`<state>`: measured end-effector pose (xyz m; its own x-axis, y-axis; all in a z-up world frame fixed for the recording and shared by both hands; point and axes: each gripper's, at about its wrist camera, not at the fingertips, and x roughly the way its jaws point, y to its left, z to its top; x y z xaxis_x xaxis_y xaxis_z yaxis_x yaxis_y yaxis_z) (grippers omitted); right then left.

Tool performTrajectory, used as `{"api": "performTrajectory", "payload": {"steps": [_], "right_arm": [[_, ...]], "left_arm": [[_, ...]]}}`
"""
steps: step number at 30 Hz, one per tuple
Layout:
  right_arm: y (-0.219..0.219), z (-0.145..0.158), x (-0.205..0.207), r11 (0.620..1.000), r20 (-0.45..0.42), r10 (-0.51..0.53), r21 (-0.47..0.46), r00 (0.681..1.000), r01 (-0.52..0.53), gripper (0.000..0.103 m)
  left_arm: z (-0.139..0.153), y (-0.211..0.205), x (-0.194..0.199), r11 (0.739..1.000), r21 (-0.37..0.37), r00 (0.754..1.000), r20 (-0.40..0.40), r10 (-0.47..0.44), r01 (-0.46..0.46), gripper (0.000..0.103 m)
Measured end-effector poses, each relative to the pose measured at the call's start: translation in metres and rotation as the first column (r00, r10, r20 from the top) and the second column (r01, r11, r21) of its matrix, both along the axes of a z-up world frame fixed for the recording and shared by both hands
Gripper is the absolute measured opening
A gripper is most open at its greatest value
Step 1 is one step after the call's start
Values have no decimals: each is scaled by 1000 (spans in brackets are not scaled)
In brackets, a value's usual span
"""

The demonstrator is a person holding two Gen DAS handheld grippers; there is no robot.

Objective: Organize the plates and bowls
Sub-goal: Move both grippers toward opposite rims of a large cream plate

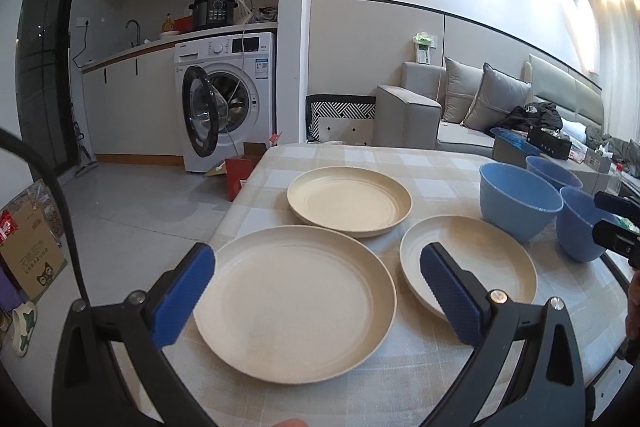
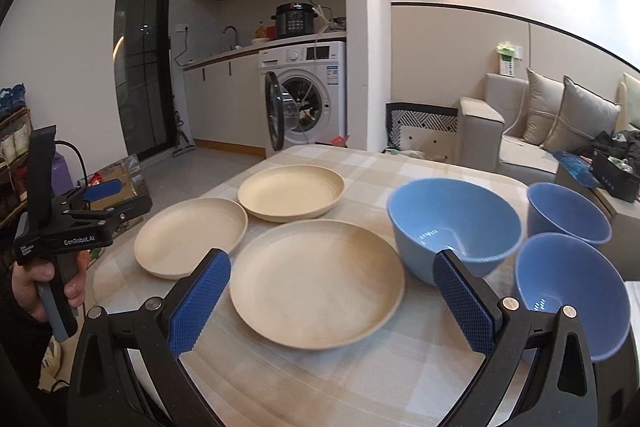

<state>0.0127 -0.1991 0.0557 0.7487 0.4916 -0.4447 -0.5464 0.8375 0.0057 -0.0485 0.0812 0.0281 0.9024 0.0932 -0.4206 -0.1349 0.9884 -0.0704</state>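
Hovering released, both tools, left point(image 1: 316, 283) and right point(image 2: 332, 291), gripping nothing, over three plates point(image 2: 316, 279) and three bowls point(image 2: 454, 223) sitting apart on the worktop point(image 2: 400, 367), washer point(image 1: 226, 99) and sofa point(image 1: 408, 107) standing beyond.

Three cream plates lie flat and upright on the checked tablecloth, forming a triangle: the left plate point(image 2: 191, 237) is near the left table edge; the far plate point(image 2: 291, 195) is just beside it; the near plate point(image 2: 317, 281) is closest to the cameras. Three blue bowls stand upright and empty to the right: the large bowl point(image 2: 454, 225) is just beside the near plate; the far bowl point(image 2: 568, 213) is behind; the near bowl point(image 2: 572, 291) is at the right table edge.
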Motion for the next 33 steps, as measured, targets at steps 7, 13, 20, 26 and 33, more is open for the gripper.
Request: {"api": "performTrajectory", "payload": {"steps": [7,13,20,26,33], "right_arm": [[26,16,9,999,21,43,-11,999,-43,103],[41,29,23,998,16,57,-20,998,-56,103],[60,45,52,997,5,77,-22,997,-77,103],[72,54,72,996,8,84,-17,996,-83,103],[76,67,109,998,1,64,4,998,-64,103]], "left_arm": [[15,16,7,999,-35,1000,0,-1,1,103],[26,27,21,999,-12,999,-18,36,-36,103],[34,38,46,998,4,997,-45,57,-56,103],[41,43,66,999,13,998,-37,45,-45,103],[46,47,88,999,16,998,-42,39,-39,103]]}}
